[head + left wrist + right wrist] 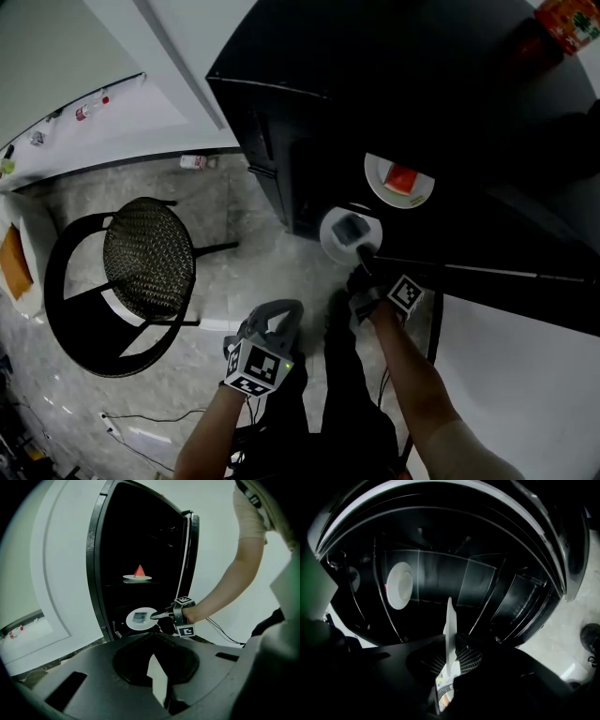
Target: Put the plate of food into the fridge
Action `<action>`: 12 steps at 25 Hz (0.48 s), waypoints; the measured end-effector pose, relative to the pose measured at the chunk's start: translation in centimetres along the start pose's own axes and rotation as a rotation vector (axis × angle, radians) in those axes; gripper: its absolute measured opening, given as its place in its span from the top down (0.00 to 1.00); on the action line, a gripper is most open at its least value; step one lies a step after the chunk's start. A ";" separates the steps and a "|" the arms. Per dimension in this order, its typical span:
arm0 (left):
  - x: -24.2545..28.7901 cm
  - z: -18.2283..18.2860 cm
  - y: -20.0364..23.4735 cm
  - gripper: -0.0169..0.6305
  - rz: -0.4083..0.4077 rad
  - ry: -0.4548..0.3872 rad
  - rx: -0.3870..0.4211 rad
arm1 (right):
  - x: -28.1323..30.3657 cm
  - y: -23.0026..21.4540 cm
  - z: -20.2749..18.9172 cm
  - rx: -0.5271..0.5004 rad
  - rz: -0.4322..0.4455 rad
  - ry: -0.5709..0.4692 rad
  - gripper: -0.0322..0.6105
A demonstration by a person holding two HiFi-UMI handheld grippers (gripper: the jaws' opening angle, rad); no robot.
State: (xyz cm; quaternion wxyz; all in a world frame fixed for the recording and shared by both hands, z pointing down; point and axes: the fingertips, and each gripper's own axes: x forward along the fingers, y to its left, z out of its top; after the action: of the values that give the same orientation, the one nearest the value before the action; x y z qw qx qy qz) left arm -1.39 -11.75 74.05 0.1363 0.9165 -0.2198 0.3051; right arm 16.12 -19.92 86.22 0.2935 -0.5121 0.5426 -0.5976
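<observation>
A white plate (349, 232) carrying a greyish piece of food hangs at the mouth of the open black fridge (281, 122), low down. My right gripper (362, 255) is shut on its near rim. In the right gripper view the plate (450, 630) runs edge-on between the pads, and in the left gripper view it (139, 618) sits level in front of the right gripper (157, 616). A second plate with a red wedge (400, 181) rests on a fridge shelf above. My left gripper (278, 317) hangs shut and empty over the floor, back from the fridge.
A round black woven chair (141, 258) stands on the marble floor to the left. The open fridge door (487, 274) reaches out on the right. A small bottle (194, 161) lies by the wall, and cables (150, 417) trail across the floor near the person's feet.
</observation>
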 end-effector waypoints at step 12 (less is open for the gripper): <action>0.9 -1.0 0.2 0.96 -0.014 0.004 0.013 | 1.6 -2.3 1.0 0.035 -0.015 -0.044 0.90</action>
State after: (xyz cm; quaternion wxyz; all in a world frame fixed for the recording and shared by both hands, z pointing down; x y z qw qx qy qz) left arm -1.30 -11.86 75.42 0.1331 0.9183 -0.2109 0.3075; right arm 17.03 -21.16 88.77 0.3099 -0.5238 0.5216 -0.5979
